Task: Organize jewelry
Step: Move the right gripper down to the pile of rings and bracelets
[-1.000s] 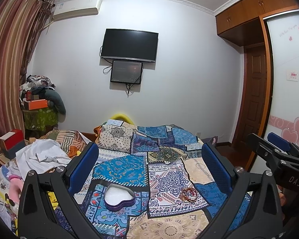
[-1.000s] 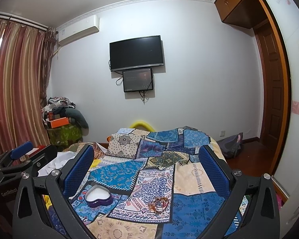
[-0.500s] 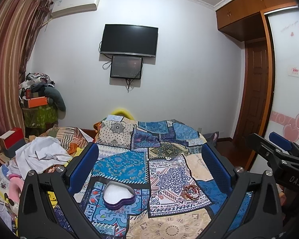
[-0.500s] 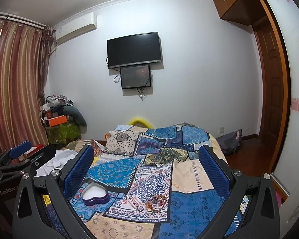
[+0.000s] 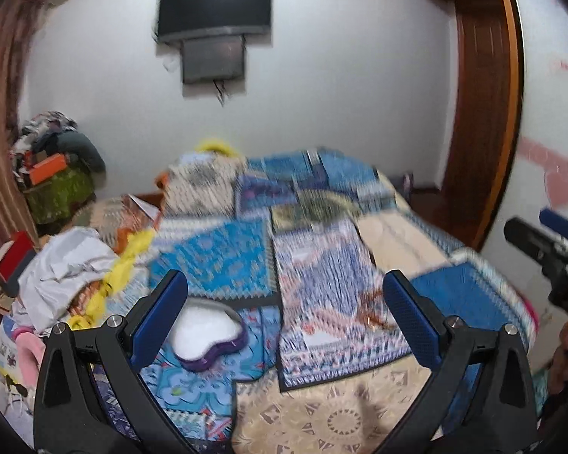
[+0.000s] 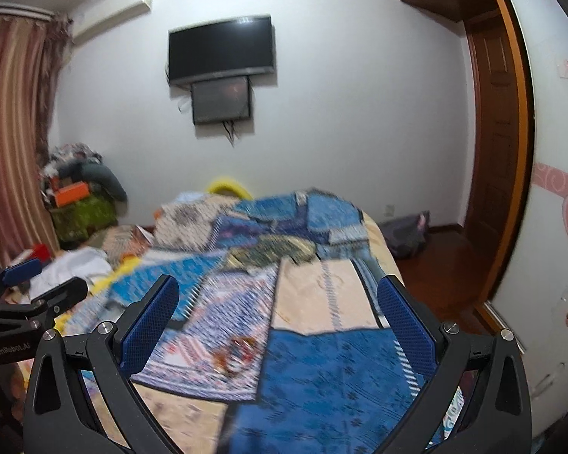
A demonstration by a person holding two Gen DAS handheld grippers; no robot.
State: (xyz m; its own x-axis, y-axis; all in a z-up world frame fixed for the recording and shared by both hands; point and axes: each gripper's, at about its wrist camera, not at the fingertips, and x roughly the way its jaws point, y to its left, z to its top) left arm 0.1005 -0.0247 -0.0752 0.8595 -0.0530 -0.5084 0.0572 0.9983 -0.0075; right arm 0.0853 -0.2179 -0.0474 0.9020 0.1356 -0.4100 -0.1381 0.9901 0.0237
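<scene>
Grippers, left (image 5: pixel 284 317) and right (image 6: pixel 277 316), gape over patchwork quilt (image 5: pixel 216 261), heart-shaped box (image 5: pixel 208 335), blurry beads (image 6: pixel 235 352), perhaps.

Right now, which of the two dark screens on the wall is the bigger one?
The upper black television; the smaller dark screen hangs directly beneath it.

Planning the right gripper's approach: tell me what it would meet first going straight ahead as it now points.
Probably the patchwork bedspread. The right gripper, jaws wide open, points down at it, and the small reddish-brown beaded jewelry pile lies just left of centre between its fingers. Blur leaves depth uncertain.
</scene>
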